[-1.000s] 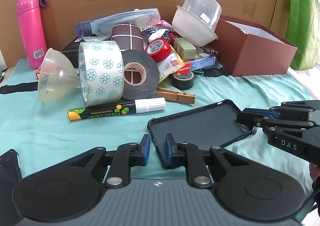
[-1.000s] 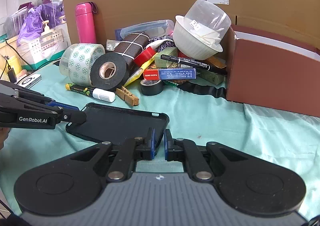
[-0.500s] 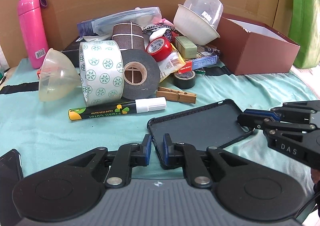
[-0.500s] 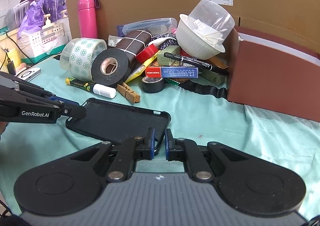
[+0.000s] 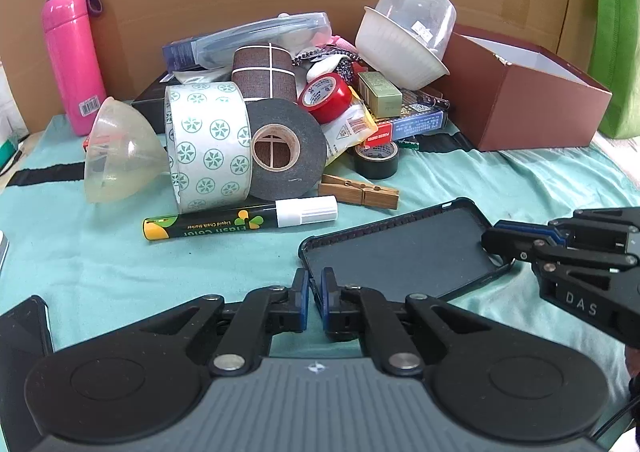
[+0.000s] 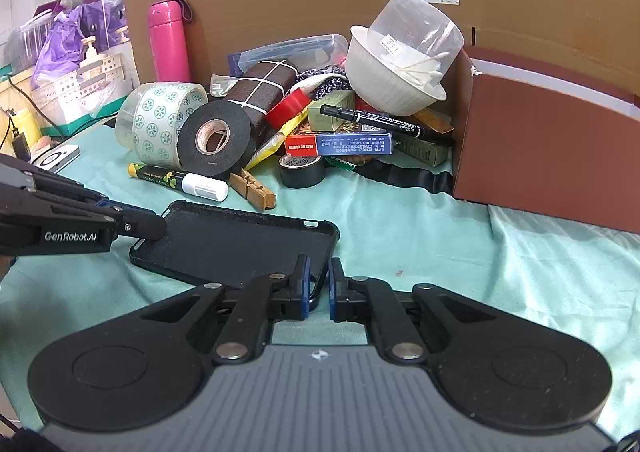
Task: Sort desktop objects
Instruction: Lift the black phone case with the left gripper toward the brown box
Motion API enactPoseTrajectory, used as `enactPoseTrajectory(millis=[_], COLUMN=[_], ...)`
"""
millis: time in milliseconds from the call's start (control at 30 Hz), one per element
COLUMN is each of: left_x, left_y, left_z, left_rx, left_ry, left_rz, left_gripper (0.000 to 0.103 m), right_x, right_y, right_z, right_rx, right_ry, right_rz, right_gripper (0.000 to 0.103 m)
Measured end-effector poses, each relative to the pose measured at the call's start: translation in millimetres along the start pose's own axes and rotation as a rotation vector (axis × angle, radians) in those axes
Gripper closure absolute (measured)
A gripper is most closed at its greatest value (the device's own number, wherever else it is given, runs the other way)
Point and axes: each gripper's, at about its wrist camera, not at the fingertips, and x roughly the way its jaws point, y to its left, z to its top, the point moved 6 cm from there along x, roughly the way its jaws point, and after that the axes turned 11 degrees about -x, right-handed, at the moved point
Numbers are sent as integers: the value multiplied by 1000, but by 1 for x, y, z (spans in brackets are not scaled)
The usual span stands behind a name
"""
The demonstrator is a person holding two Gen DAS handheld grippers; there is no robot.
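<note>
A black phone case (image 5: 400,252) lies open side up on the teal cloth; it also shows in the right wrist view (image 6: 236,244). My left gripper (image 5: 314,294) is shut on the case's near left corner rim. My right gripper (image 6: 319,292) is shut on the opposite corner rim. Each gripper shows in the other's view, the right one (image 5: 492,242) at the case's right end, the left one (image 6: 154,228) at its left end. Behind lies a pile: a patterned tape roll (image 5: 208,144), a black tape roll (image 5: 280,150), a chalk marker (image 5: 240,222) and a clothespin (image 5: 360,192).
A brown open box (image 5: 520,100) stands at the back right, a pink bottle (image 5: 72,60) at the back left, a clear bowl (image 5: 120,156) on its side. White stacked bowls (image 6: 400,64) top the pile. Cardboard walls the back. A dark device (image 5: 24,336) lies near left.
Both grippers have narrowed onto the case's corner rims. The views have shifted only slightly; the case stays on the cloth.
</note>
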Motion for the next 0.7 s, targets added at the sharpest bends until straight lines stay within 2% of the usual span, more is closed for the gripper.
enactPoseTrajectory(millis=[133,333,533,700], left_x=[-5,-21,-26,-19], left_y=[-6,-35,-82,-121], left_z=[3,26,63,98], left_rx=[-10,16,64,62], left_ry=[-4,-78,-162,-217], left_rz=[-10,-64,-124,-173], left_gripper=[100,101,101,101], right_x=[-8,-40,-69,-82], right_y=[-4,-26,-68,-113], right_z=[1,14,35,48], right_rx=[10,14,25,62], right_ry=[-25,-125,-221,-284], right_rz=[-8,-71,-175,-243], right_gripper=[97,97,97,97])
